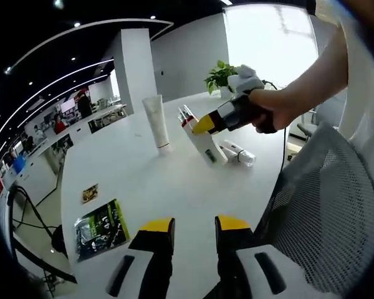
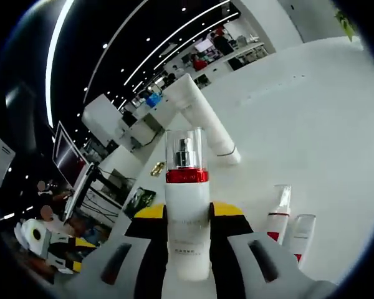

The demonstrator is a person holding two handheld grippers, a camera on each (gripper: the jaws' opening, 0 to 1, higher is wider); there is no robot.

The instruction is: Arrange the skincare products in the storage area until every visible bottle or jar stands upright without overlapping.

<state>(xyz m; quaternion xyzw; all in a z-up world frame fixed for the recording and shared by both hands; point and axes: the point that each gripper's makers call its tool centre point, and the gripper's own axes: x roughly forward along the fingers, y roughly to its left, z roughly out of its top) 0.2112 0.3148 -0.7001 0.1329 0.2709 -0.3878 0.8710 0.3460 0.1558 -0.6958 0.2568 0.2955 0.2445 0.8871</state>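
the bottle [image 2: 187, 205], white with a red band and a clear cap over its pump, stands between the jaws of the right claw [image 2: 188, 215], which pinches its body on both sides. in the left gripper view the same bottle [image 1: 199, 140] is held tilted over the white desk [image 1: 143, 187], its base at or near the surface, with the right claw [image 1: 207, 124] gripped in a person's hand [image 1: 271, 109]. just beside it two small tubes [image 1: 235, 152] lie flat on the desk; in the right gripper view these tubes [image 2: 290, 227] have clear caps and red bands. a tall white tube [image 1: 156, 122] stands on its cap near them. what is inside any of them cannot be told. the left claw [image 1: 194, 225] is spread, nothing between its jaws, hovering over the desk's near edge. a green packet [image 1: 101, 228] lies by that edge, and a plant [image 1: 220, 76] sits at the far side.
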